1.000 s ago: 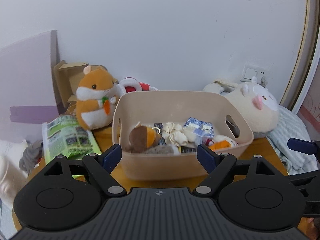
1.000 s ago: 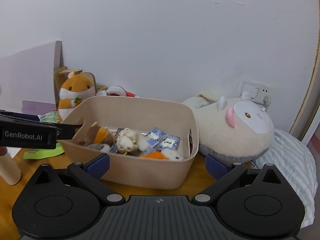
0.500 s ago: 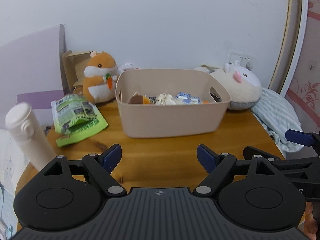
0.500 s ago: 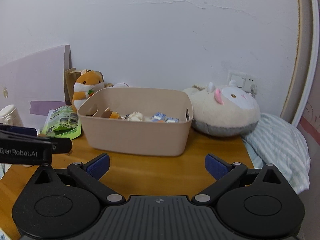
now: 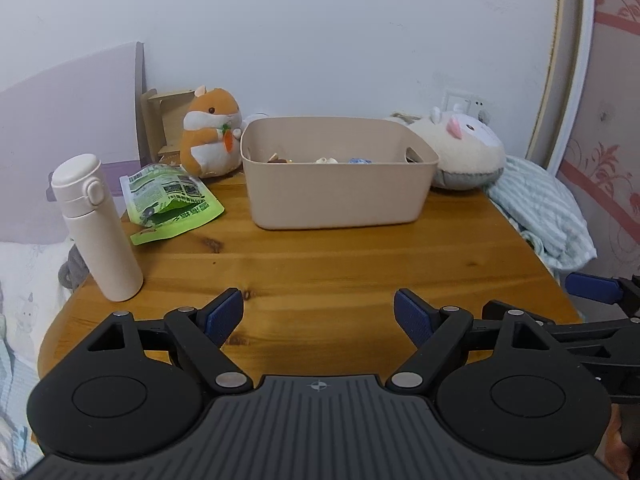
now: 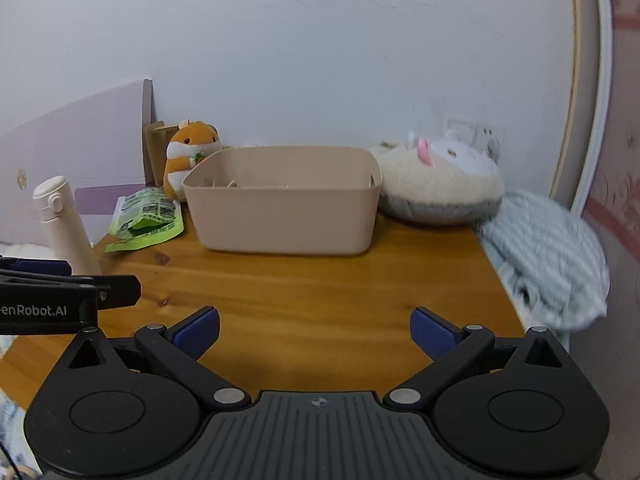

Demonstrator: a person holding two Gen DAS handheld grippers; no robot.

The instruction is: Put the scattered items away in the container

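Left and right wrist views, both claws drawn back over the near edge of the wooden tabletop [image 5: 320,264]. Your left claw [image 5: 319,312] is spread wide and holds nothing; your right claw [image 6: 315,330] is likewise spread and empty.

The beige storage bin [image 5: 336,196] stands toward the far side of the tabletop, dead ahead of the left claw and slightly left of centre for the right. Small items show just above its rim; what they are cannot be told from here.

The likeliest remaining loose item is the green snack pouch [image 5: 172,204], lying flat just beside the bin's left wall, apart from it by a narrow strip of wood. It lies ahead and to the left of both claws, so your left claw is the nearer. Its long axis runs obliquely, from the far-left corner by the orange hamster plush [image 5: 210,132] toward the near-right corner pointing at the bin.

The cream flask [image 5: 96,224] stands upright between your left claw and the pouch's near-left side; approach inside it, from the right. Whether the flask, the hamster or the white plush [image 5: 464,152] beside the bin's right wall count as clutter is a judgement the views do not settle.
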